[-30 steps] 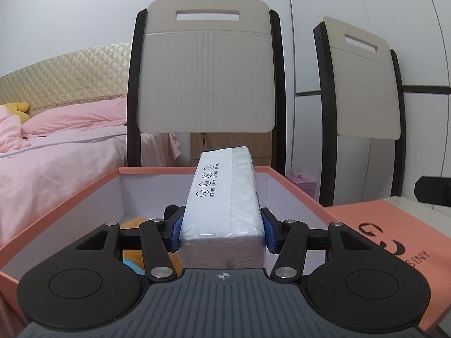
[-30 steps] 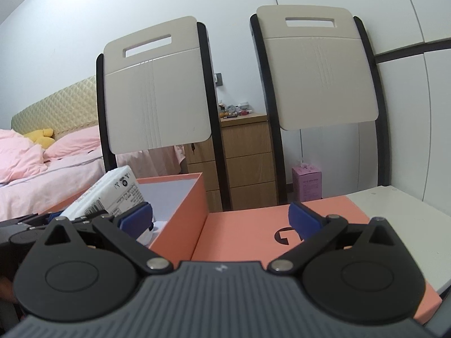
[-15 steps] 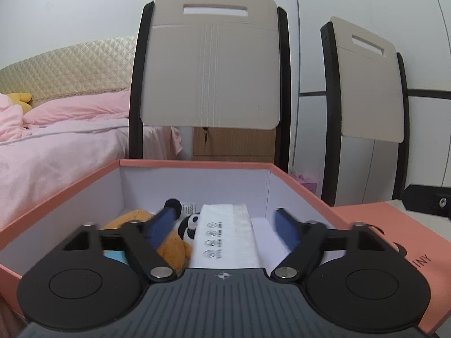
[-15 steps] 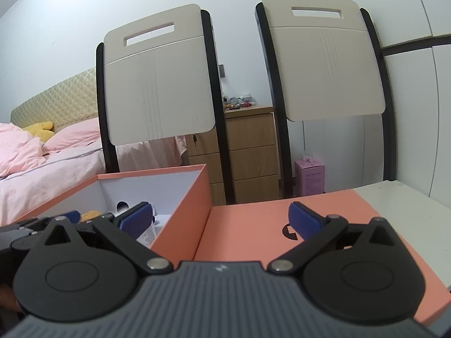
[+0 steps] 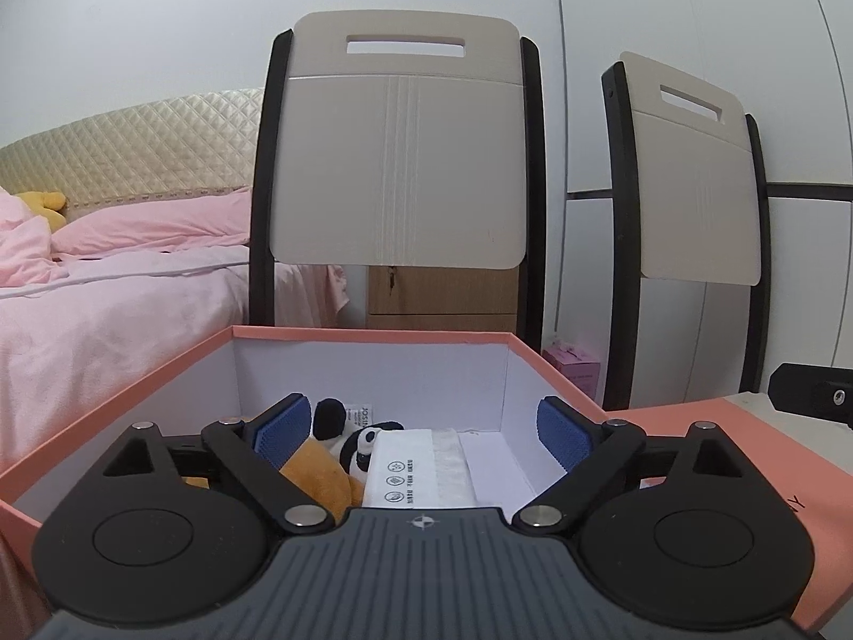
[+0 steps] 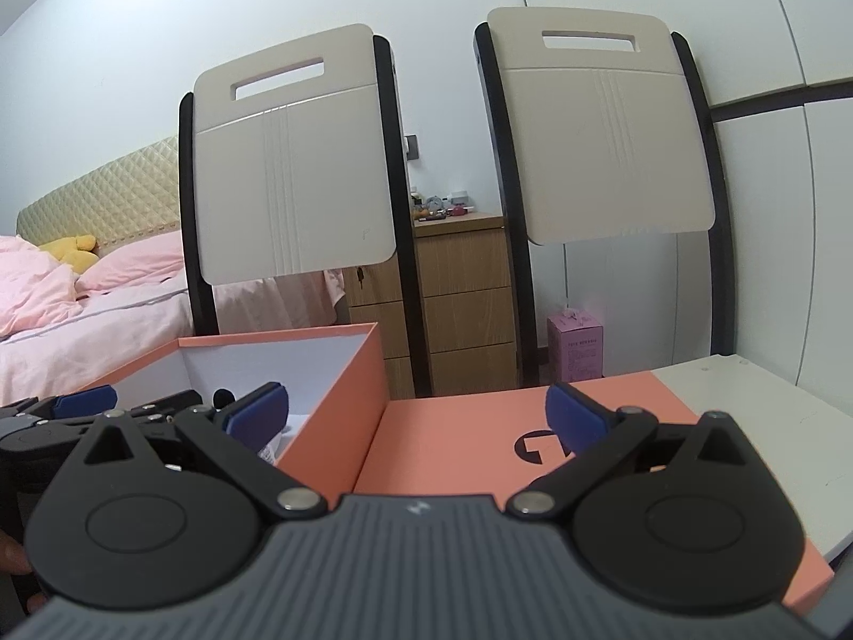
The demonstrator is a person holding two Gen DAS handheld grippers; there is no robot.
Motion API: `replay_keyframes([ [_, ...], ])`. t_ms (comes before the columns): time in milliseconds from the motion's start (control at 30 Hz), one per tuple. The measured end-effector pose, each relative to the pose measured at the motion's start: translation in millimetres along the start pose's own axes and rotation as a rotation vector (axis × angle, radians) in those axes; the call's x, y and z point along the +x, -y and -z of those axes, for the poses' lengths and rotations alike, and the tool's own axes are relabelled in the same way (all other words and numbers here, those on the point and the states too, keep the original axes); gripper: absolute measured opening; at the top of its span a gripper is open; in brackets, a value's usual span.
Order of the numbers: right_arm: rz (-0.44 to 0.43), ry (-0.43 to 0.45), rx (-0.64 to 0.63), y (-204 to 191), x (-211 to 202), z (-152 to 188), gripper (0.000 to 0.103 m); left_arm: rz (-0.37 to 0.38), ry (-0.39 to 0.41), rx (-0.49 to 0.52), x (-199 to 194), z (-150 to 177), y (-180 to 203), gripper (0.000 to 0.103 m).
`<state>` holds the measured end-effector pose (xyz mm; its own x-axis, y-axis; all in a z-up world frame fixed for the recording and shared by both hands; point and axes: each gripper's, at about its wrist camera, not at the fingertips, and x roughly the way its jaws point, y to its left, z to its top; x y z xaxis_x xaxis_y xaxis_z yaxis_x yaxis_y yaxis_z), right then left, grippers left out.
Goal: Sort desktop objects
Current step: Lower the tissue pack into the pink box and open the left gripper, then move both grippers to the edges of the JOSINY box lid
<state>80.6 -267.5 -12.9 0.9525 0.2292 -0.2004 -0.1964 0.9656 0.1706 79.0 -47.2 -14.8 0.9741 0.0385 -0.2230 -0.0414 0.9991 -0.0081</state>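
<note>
Right tongs [image 6: 418,418] spread wide over orange lid [image 6: 453,426], empty.

Home bedroom, as I see it: bed [image 5: 106,288] with pink bedding and quilted headboard [image 5: 133,154]; wooden chest of drawers [image 6: 458,309]; two chairs [image 5: 405,160] beside my white tabletop [image 6: 746,389].

The left gripper's body is covering the near end of the tissue pack [image 5: 421,472] and most of the orange plush [image 5: 314,480] at lower centre. The lid [image 6: 458,437] logo is sitting half-hidden behind a blue pad, and the dresser-top clutter [image 6: 442,205] is staying too small to identify.
</note>
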Motion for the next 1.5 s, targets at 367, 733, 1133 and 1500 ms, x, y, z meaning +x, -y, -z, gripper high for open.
replay_keyframes([
  [367,-0.047,0.043,0.076,17,-13,-6,0.103,-0.035,0.019,-0.030,-33,-8,6,0.096],
  [733,-0.030,0.088,0.027,18,-38,-6,0.103,-0.007,0.023,-0.051,-80,18,2,0.098],
  [1133,0.057,-0.188,0.177,117,-34,-9,0.103,0.207,-0.115,-0.023,-84,49,47,0.098],
  [1500,0.117,-0.364,0.245,184,-15,33,0.103,0.339,-0.250,0.052,-55,89,75,0.098],
])
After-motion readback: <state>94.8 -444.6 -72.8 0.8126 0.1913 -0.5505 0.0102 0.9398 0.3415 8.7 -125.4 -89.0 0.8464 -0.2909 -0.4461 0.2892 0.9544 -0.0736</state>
